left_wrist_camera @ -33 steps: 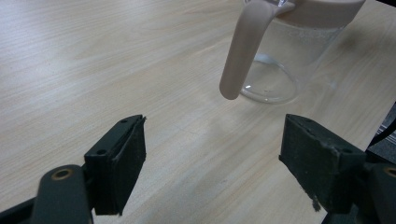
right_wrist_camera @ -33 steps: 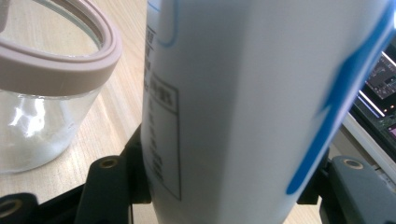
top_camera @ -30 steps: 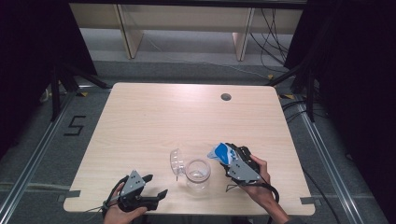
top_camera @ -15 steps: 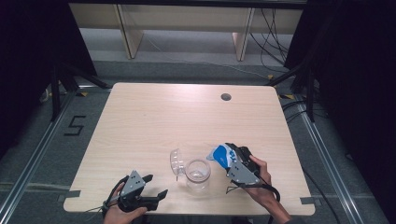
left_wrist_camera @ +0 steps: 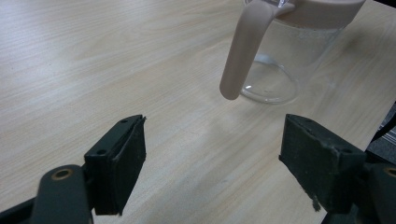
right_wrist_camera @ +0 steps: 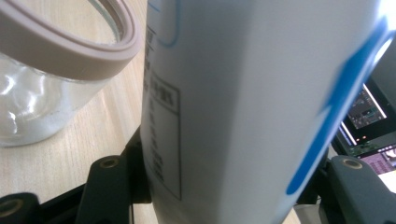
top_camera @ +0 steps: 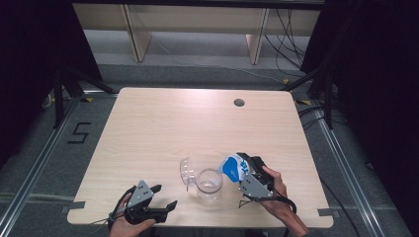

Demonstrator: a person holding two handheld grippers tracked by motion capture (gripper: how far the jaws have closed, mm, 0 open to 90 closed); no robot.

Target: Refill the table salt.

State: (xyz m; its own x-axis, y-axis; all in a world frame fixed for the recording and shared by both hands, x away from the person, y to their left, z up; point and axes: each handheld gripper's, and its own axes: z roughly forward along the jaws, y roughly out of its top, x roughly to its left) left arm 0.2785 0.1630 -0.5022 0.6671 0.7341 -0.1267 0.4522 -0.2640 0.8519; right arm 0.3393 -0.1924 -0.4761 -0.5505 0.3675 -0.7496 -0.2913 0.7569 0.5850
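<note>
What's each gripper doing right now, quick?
Left gripper: open, holding nothing, near the jar.
Right gripper: shut on the carton, tilted at the jar's rim.

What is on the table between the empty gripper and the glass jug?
Nothing. In the high view, bare table separates the left gripper from the glass jug; the left gripper view shows the same.

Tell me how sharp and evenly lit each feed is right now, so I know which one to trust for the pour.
High view: soft overall, pale glare on the far half of the table, dark surroundings. Left gripper view: the clear jar reads fairly sharp, with sheen on the wood. Right gripper view: the white and blue carton is very close and soft, its blue edge smeared; the jar's rim is slightly blurred.
</note>
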